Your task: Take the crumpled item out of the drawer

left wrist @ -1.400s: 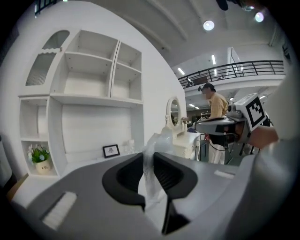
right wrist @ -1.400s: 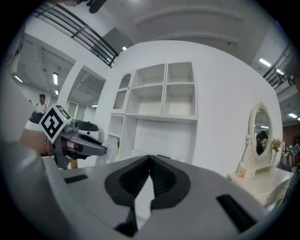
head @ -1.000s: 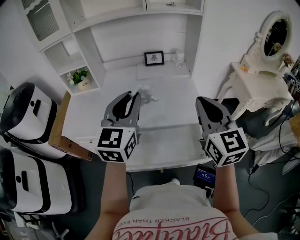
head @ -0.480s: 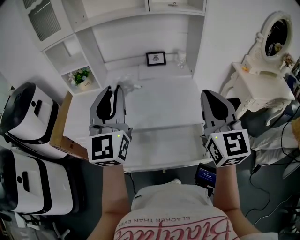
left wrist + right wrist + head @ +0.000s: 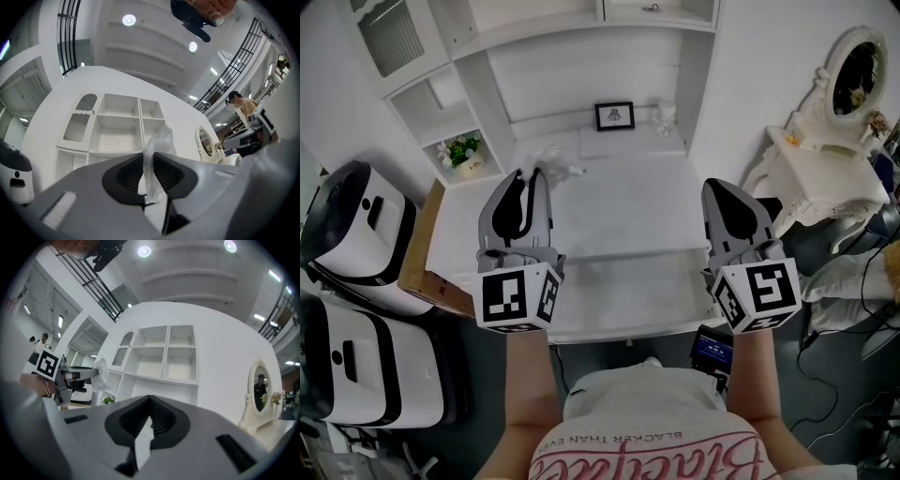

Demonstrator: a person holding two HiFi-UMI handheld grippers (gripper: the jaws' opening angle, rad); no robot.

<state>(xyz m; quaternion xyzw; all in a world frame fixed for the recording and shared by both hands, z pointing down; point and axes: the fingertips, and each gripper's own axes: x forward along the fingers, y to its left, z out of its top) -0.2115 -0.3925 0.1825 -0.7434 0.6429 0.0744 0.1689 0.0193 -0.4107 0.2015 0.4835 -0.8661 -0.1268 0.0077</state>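
Left gripper [image 5: 147, 154] fingers pinch the crumpled item [image 5: 159, 137], protruding beyond them (right gripper's [image 5: 149, 398] together).

Two grey bodies here, left gripper [image 5: 528, 176] and right gripper [image 5: 719, 187], black-and-white square markers on each; white shirt [image 5: 647, 427], red script lettering.

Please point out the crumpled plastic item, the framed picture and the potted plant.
crumpled plastic item [image 5: 159, 138]: left gripper view, on its bunched top part.
framed picture [image 5: 615, 115]: head view, middle of the frame.
potted plant [image 5: 459, 148]: head view, green leaves.
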